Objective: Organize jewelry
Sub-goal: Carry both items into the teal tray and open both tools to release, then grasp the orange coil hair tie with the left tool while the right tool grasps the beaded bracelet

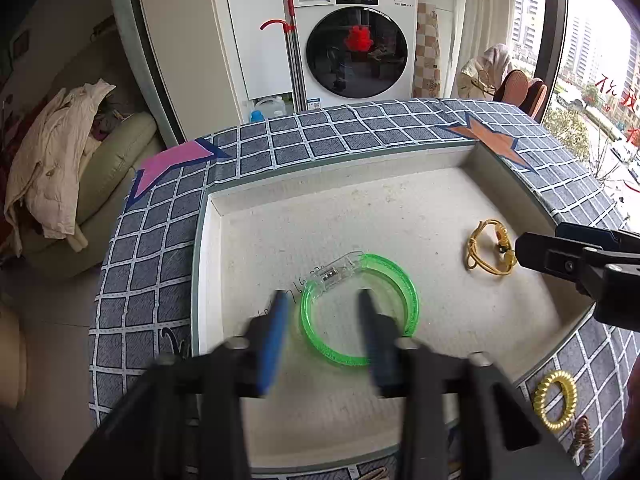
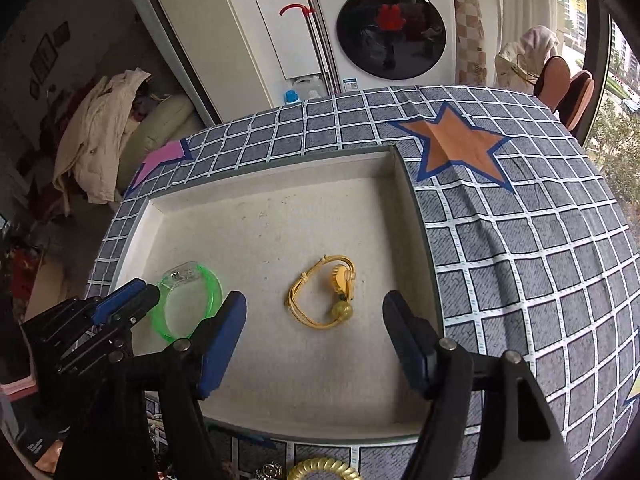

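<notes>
A white tray (image 1: 420, 200) sits on the checked tablecloth. In it lie a clear green bangle (image 1: 404, 300) with a transparent clasp and a yellow cord bracelet (image 1: 478, 256) with beads. My left gripper (image 1: 324, 300) is open and empty, its blue fingers astride the near left part of the bangle. My right gripper (image 2: 314, 312) is open and empty, just short of the yellow bracelet (image 2: 320, 300). The bangle also shows in the right wrist view (image 2: 208, 284), and the tray (image 2: 256, 184) too.
A gold spiral hair tie (image 1: 556, 400) and a brown beaded piece (image 1: 584, 436) lie on the cloth near the tray's front right corner. More jewelry (image 2: 320, 472) lies along the near edge. An orange star (image 2: 460, 148) and a pink star (image 1: 168, 168) mark the cloth.
</notes>
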Action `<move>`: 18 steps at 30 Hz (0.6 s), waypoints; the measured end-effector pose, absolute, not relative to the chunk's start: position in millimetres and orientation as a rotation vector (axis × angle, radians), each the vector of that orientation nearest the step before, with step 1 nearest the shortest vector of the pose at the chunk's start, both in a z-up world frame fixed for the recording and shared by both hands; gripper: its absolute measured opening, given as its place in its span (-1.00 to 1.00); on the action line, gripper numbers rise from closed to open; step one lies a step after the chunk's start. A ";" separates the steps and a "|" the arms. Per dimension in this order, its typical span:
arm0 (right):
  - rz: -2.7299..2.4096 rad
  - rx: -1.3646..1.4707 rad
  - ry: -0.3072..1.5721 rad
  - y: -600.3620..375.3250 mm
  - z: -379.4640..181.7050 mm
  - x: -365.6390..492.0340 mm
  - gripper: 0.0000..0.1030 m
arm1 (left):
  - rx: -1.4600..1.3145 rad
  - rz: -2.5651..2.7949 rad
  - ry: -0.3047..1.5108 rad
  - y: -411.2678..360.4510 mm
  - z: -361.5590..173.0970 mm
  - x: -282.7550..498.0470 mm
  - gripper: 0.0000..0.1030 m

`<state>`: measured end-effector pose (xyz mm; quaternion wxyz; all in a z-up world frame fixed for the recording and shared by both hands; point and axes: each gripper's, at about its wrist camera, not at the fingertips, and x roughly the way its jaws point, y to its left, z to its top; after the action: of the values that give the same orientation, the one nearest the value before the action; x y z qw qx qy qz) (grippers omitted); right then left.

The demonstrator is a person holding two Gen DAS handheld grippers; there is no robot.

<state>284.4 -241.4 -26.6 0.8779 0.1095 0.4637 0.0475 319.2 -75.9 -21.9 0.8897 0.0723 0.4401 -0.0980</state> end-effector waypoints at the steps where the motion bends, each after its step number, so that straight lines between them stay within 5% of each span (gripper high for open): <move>1: 0.102 0.234 0.958 -242.8 -22.6 279.1 0.54 | 0.135 -0.198 0.894 -73.7 -17.0 314.9 1.00; 9: 0.094 0.295 0.890 -255.0 -2.0 226.0 0.60 | 0.104 -0.217 0.815 -62.7 14.5 271.0 1.00; 12: 0.096 0.309 0.864 -255.4 3.3 204.1 0.96 | 0.075 -0.240 0.829 -52.5 21.5 250.1 1.00; 18: 0.132 0.355 0.788 -252.6 14.7 157.8 1.00 | -0.001 -0.281 0.896 -31.9 16.4 205.9 1.00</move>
<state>157.8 -252.6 14.7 0.9058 0.1721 0.3818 0.0639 205.9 -31.9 16.4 0.8918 -0.0005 0.4316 -0.1352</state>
